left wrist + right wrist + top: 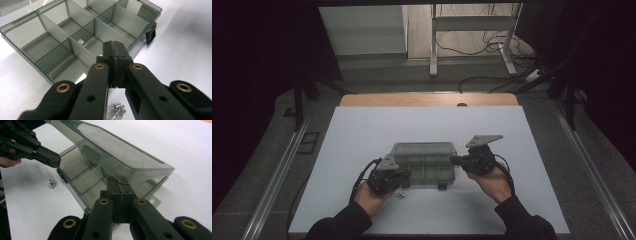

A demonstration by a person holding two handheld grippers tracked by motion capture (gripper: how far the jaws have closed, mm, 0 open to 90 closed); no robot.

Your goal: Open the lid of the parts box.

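two closed grippers at a smoky compartment box on a white table

high view: the compartment box (424,162) sits mid-table (362,135); the left gripper (404,176) is at its 8 o'clock corner, the right gripper (454,160) at its 3 o'clock side, and a few small screws (400,195) lie at the box's 7 o'clock. left gripper view: the left gripper (115,48) has its jaws pressed together with nothing between them, tips over the box's near wall; the box (57,37) spreads toward 11 o'clock, screws (117,110) at 6 o'clock. right gripper view: the right gripper (121,185) has its jaws together, tips right under the raised lid (117,152)'s edge; whether they pinch it cannot be told.
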